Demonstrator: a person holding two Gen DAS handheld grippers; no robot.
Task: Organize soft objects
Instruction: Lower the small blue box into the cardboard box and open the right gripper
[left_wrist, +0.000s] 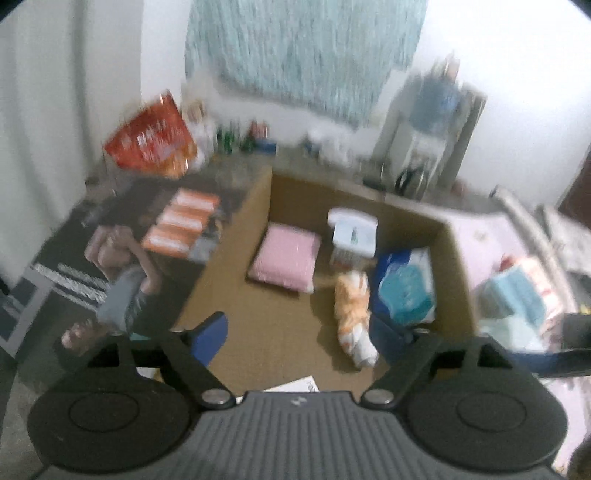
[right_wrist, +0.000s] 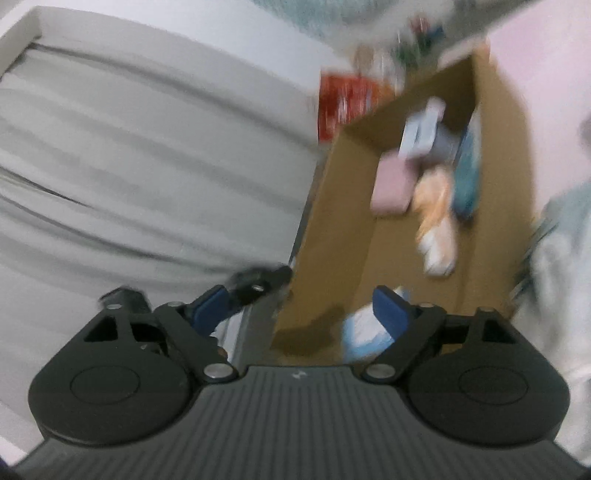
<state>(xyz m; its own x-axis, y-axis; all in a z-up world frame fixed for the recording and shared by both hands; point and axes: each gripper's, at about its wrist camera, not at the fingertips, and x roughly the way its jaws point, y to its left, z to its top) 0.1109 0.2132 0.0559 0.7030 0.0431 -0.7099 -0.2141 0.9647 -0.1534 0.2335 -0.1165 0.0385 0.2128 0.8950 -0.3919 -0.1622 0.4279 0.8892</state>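
Note:
An open cardboard box (left_wrist: 225, 240) holds a pink pillow (left_wrist: 284, 258), a white and blue pack (left_wrist: 352, 232), an orange and white soft roll (left_wrist: 354, 317) and a blue and teal package (left_wrist: 404, 288). My left gripper (left_wrist: 299, 336) hovers over the box's near side, open, with nothing between its blue pads. The right wrist view is blurred and shows the same box (right_wrist: 332, 206) with the pink pillow (right_wrist: 391, 184) and the orange roll (right_wrist: 436, 221). My right gripper (right_wrist: 301, 308) is open at the box's near edge. A pale blue and white item (right_wrist: 365, 332) lies just by its right finger, not gripped.
A red snack bag (left_wrist: 151, 136) and orange packs (left_wrist: 184, 221) lie left of the box. More soft items (left_wrist: 517, 291) are piled on a pink surface to the right. A teal cloth (left_wrist: 303, 51) hangs on the back wall. White folds (right_wrist: 147, 147) fill the left of the right wrist view.

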